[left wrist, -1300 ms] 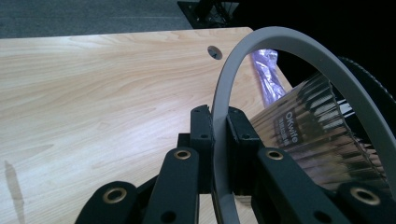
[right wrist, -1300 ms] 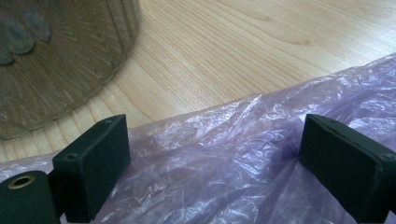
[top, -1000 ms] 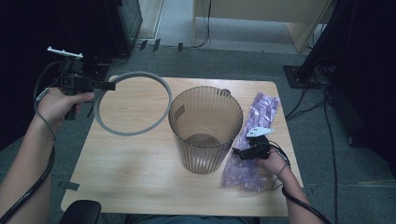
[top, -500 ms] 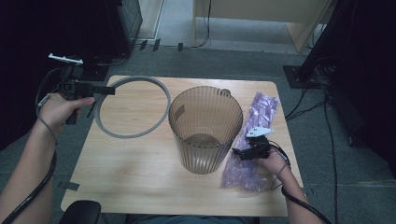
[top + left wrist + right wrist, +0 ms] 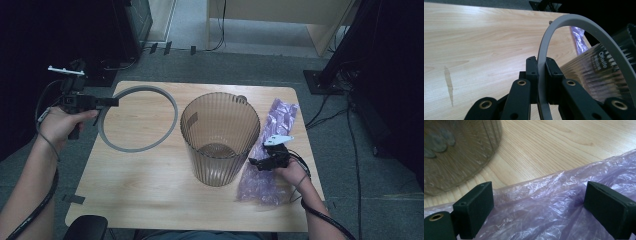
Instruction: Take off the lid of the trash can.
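A grey plastic ring point(image 5: 145, 102) lies low over the left part of the wooden table point(image 5: 150, 185). My left gripper point(image 5: 112, 102) is shut on its left rim, and in the left gripper view the two pads point(image 5: 532, 72) pinch the grey ring point(image 5: 564, 23) edge-on. A ribbed, smoky transparent bin point(image 5: 220, 137) stands upright in the middle of the table. A purple plastic bag point(image 5: 272, 150) lies flat to its right. My right gripper point(image 5: 256, 163) rests on the bag, jaws wide open, with the purple film point(image 5: 544, 205) between them and the bin's base point(image 5: 456, 152) beyond.
Black stands and cables point(image 5: 345, 105) crowd the floor to the right of the table. A dark cabinet point(image 5: 100, 30) stands at the back left. Bare wood shows in front of the bin and the ring.
My left hand has sunk a little with the ring, bringing it closer to the tabletop. The right hand and the bag have stayed still.
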Action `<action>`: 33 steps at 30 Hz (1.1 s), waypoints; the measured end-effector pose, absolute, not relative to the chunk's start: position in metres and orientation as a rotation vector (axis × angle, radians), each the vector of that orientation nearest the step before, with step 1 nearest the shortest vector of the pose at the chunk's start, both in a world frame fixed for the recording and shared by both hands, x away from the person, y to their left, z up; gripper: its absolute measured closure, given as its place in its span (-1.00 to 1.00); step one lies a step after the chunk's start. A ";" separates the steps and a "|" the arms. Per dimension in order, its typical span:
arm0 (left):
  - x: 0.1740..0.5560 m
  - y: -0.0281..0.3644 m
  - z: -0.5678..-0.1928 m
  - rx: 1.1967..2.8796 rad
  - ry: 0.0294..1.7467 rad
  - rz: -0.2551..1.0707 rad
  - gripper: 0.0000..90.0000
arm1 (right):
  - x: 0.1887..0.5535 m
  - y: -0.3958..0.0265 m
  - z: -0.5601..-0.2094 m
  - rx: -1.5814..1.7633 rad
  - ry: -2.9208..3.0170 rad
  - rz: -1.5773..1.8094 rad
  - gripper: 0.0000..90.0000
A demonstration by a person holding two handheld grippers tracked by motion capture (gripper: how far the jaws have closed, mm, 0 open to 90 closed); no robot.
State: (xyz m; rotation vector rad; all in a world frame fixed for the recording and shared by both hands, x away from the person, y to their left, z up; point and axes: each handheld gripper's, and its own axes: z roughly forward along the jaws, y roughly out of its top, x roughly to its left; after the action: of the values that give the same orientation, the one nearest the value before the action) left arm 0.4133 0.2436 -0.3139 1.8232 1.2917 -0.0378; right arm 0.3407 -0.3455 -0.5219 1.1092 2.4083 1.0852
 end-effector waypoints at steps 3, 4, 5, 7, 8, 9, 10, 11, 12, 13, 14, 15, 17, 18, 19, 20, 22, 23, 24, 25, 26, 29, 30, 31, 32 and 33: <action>0.415 0.244 -0.321 1.822 1.308 -0.049 0.84 | 0.341 -0.345 -0.521 1.095 2.413 1.080 -0.80; 0.415 0.244 -0.323 1.821 1.308 -0.049 0.84 | 0.341 -0.345 -0.521 1.094 2.414 1.078 -0.80; 0.416 0.244 -0.326 1.819 1.314 -0.053 0.84 | 0.341 -0.346 -0.521 1.092 2.413 1.079 -0.80; 0.416 0.244 -0.332 1.815 1.322 -0.053 0.84 | 0.341 -0.346 -0.520 1.091 2.409 1.084 -0.80; 0.417 0.245 -0.335 1.814 1.327 -0.056 0.84 | 0.341 -0.347 -0.520 1.091 2.405 1.090 -0.80; 0.417 0.245 -0.338 1.807 1.331 -0.056 0.84 | 0.341 -0.347 -0.519 1.095 2.401 1.092 -0.80; 0.418 0.246 -0.341 1.803 1.335 -0.057 0.84 | 0.341 -0.348 -0.518 1.096 2.397 1.095 -0.80; 0.418 0.246 -0.343 1.801 1.338 -0.059 0.84 | 0.341 -0.348 -0.518 1.101 2.390 1.099 -0.80; 0.418 0.247 -0.346 1.800 1.340 -0.065 0.84 | 0.341 -0.348 -0.517 1.106 2.386 1.100 -0.80; 0.419 0.247 -0.348 1.798 1.340 -0.068 0.84 | 0.342 -0.349 -0.517 1.107 2.381 1.103 -0.80; 0.419 0.246 -0.350 1.800 1.341 -0.068 0.85 | 0.342 -0.349 -0.516 1.106 2.378 1.102 -0.80; 0.419 0.245 -0.351 1.800 1.344 -0.067 0.84 | 0.342 -0.349 -0.516 1.105 2.377 1.104 -0.80; 0.420 0.243 -0.354 1.806 1.341 -0.065 0.84 | 0.342 -0.349 -0.516 1.106 2.375 1.104 -0.80; 0.420 0.242 -0.355 1.809 1.337 -0.062 0.84 | 0.342 -0.349 -0.515 1.106 2.374 1.104 -0.80; 0.420 0.241 -0.357 1.806 1.337 -0.063 0.84 | 0.342 -0.349 -0.515 1.102 2.374 1.104 -0.80; 0.420 0.241 -0.359 1.805 1.337 -0.066 0.84 | 0.342 -0.349 -0.515 1.099 2.375 1.103 -0.80; 0.421 0.239 -0.363 1.806 1.339 -0.066 0.84 | 0.342 -0.348 -0.515 1.095 2.377 1.099 -0.80; 0.421 0.238 -0.365 1.811 1.344 -0.061 0.84 | 0.343 -0.348 -0.516 1.091 2.381 1.095 -0.80; 0.421 0.237 -0.367 1.819 1.346 -0.057 0.84 | 0.343 -0.348 -0.515 1.087 2.384 1.095 -0.80; 0.421 0.236 -0.369 1.823 1.345 -0.057 0.84 | 0.343 -0.348 -0.515 1.087 2.385 1.094 -0.80; 0.421 0.236 -0.370 1.824 1.346 -0.057 0.84 | 0.343 -0.348 -0.515 1.088 2.383 1.095 -0.80; 0.420 0.235 -0.376 1.814 1.342 -0.069 0.84 | 0.343 -0.348 -0.515 1.090 2.382 1.094 -0.80; 0.420 0.234 -0.378 1.817 1.346 -0.071 0.85 | 0.343 -0.348 -0.515 1.094 2.384 1.093 -0.80; 0.420 0.233 -0.380 1.827 1.347 -0.060 0.84 | 0.343 -0.348 -0.515 1.101 2.383 1.095 -0.80; 0.420 0.233 -0.381 1.837 1.348 -0.051 0.84 | 0.344 -0.349 -0.515 1.103 2.380 1.098 -0.80; 0.420 0.232 -0.383 1.840 1.349 -0.048 0.84 | 0.344 -0.349 -0.515 1.107 2.378 1.099 -0.80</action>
State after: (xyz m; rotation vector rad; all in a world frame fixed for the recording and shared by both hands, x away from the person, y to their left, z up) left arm 0.4198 0.2321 -0.3835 1.8395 1.3486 -0.0481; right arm 0.3440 -0.3489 -0.5151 1.1070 2.3775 1.0988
